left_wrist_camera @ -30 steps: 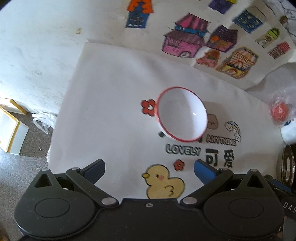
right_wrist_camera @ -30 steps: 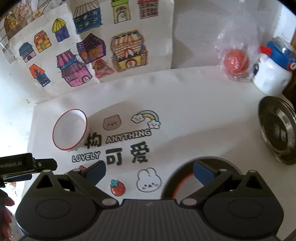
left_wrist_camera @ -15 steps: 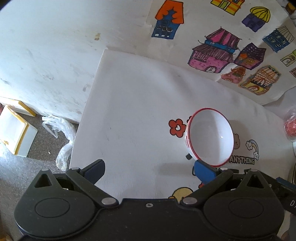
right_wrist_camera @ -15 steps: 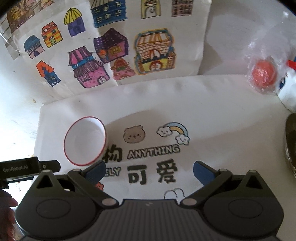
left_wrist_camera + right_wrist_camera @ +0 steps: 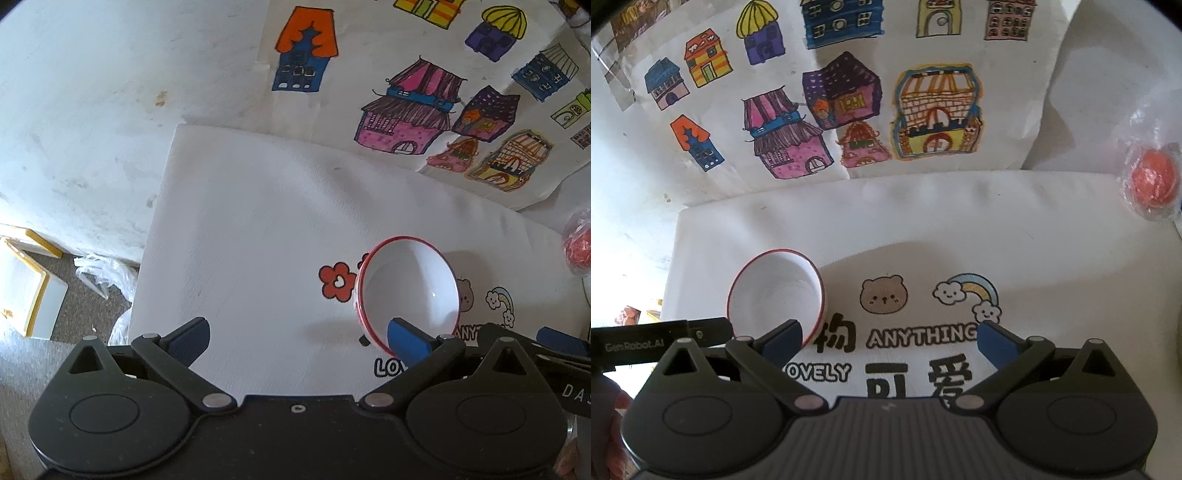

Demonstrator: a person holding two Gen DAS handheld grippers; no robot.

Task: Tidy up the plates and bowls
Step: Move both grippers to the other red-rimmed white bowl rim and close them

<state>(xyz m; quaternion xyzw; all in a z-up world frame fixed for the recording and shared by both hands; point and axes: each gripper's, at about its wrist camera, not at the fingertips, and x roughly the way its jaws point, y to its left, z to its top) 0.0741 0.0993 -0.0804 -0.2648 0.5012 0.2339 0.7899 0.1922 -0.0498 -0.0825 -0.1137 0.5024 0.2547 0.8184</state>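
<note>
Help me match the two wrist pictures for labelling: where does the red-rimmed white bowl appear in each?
Left wrist: the red-rimmed white bowl sits right of centre, just above the right fingertip.
Right wrist: the bowl sits left of centre, above the left fingertip.
Shared landmark: the bear face print beside the bowl.

I see my left gripper as matte black plastic: two round hubs, triangular cut-outs above them, silver rivets at the linkage joints, and blue ribbed pads on the fingertips. My right gripper matches it, though its centre plate is ribbed grey. White lettering, "GenRobot.AI", runs along a black bar at its left.
</note>
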